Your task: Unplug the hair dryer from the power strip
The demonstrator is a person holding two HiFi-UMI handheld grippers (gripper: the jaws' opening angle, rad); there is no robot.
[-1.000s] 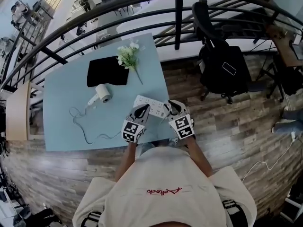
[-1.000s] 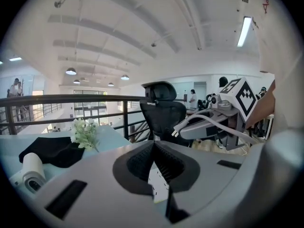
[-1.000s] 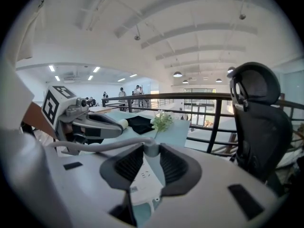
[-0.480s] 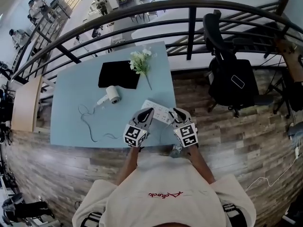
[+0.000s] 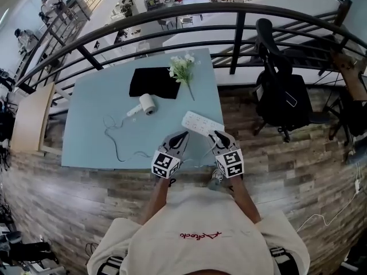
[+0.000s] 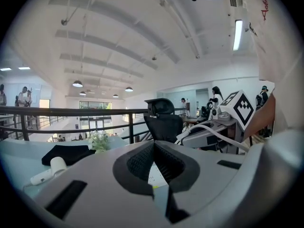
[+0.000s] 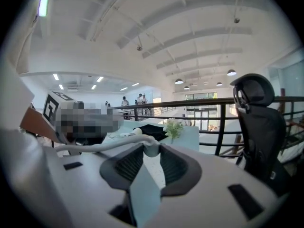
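Note:
The white hair dryer (image 5: 148, 103) lies on the light blue table (image 5: 86, 125), and its thin cord (image 5: 114, 141) loops toward the near edge. The white power strip (image 5: 202, 123) lies near the table's right edge. My right gripper (image 5: 219, 137) (image 7: 151, 148) is shut on the white plug (image 7: 151, 150), whose cord runs off to the left; the plug looks clear of the strip below it. My left gripper (image 5: 179, 138) (image 6: 153, 146) hovers just short of the strip with its jaws shut and nothing between them.
A black cloth (image 5: 155, 82) and a bunch of white flowers (image 5: 183, 67) lie at the table's far side. A black railing (image 5: 172, 16) runs behind it. A black office chair (image 5: 281, 93) stands to the right on the wooden floor.
Both grippers have risen and drawn back from the power strip toward the table's near edge, the right one keeping the plug. The strip has stayed on the table.

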